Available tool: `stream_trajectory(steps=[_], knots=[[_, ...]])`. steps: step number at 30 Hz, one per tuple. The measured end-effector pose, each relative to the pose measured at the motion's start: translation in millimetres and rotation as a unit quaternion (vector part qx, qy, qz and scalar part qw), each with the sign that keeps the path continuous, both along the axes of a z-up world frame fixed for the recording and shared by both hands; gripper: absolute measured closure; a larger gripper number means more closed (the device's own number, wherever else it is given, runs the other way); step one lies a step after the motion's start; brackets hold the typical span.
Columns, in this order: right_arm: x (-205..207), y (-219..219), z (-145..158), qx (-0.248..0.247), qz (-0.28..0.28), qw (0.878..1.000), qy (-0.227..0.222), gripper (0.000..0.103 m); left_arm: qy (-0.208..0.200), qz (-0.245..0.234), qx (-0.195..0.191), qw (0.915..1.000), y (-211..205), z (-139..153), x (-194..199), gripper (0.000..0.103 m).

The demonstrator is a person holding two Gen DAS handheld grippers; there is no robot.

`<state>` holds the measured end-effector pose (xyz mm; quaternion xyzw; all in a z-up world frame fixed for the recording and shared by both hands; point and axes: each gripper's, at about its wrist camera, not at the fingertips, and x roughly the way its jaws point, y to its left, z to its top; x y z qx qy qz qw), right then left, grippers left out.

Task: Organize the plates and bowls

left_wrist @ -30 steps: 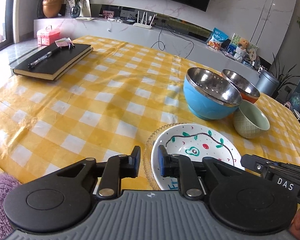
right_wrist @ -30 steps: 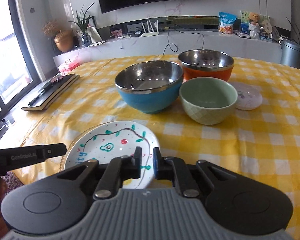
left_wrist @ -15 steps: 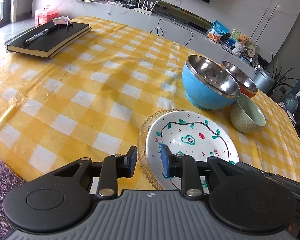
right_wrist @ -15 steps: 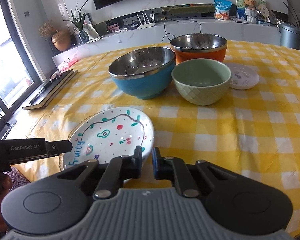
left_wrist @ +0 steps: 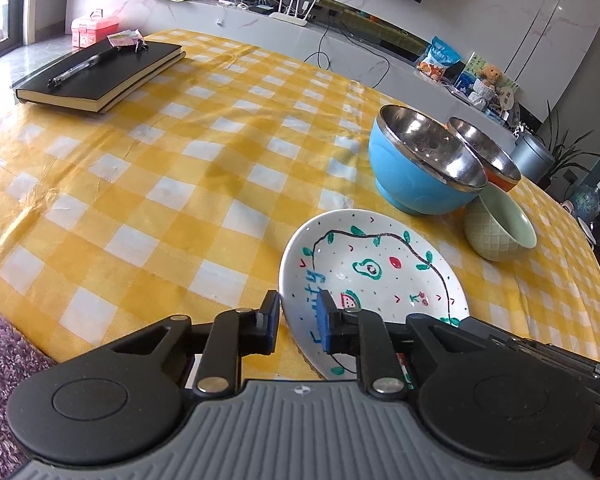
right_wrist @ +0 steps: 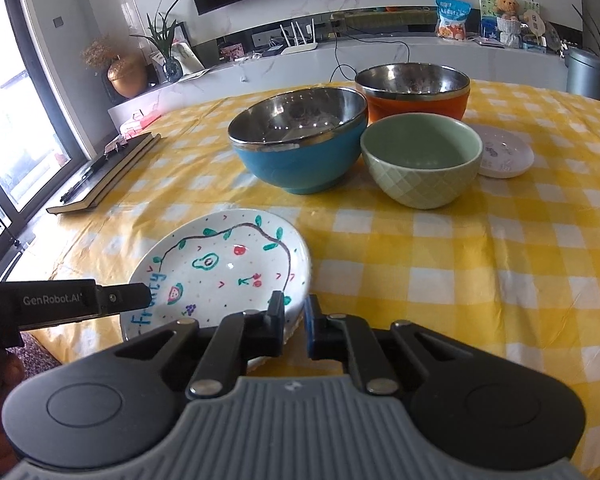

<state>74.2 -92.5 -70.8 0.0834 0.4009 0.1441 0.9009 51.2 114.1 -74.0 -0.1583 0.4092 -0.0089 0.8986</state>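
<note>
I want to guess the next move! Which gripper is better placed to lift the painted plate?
Probably both: the left gripper straddles the left rim of the painted plate, and the right gripper straddles its right rim.

Left hand-held gripper point(left_wrist: 298, 322): black arms, blue pads, silver rivets, ribbed grey base; side marked "GenRobot.AI"

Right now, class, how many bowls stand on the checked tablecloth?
3. The blue bowl is nearest the painted plate; the orange bowl stands behind it to the right; the green bowl sits in front of the orange one. None appears hidden.
</note>
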Motion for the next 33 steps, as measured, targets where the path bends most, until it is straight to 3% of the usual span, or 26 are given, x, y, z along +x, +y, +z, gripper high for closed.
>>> stream_trajectory(steps=[6, 10, 14, 24, 27, 33], knots=[[-0.7, -1.1, 0.4, 0.004, -0.001, 1.0, 0.003, 0.093, -0.001, 0.002, 0.0, 1.0, 1.6, 0.3, -0.1, 0.085], [-3.5, -7.5, 4.8, 0.006, -0.013, 1.0, -0.006, 0.091, -0.014, 0.01, 0.02, 0.9996, -1.5, 8.7, -2.8, 0.085], [-6.9, -16.9, 11.3, 0.007, -0.027, 0.999, -0.019, 0.07, -0.033, -0.004, 0.027, 0.9991, -11.9, 21.4, -4.9, 0.082], [-15.4, -48.7, 22.8, 0.012, -0.062, 0.997, -0.039, 0.058, -0.036, -0.056, 0.014, 0.9977, -56.0, 34.8, -1.4, 0.08], [-18.2, -59.7, 24.9, 0.004, -0.082, 0.996, -0.041, 0.048, -0.036, -0.07, 0.015, 0.9968, -73.6, 37.5, 2.7, 0.08], [-22.2, -85.8, 25.8, -0.021, -0.128, 0.99, -0.057, 0.046, -0.037, -0.102, 0.007, 0.9941, -109.3, 41.0, 11.3, 0.078]])
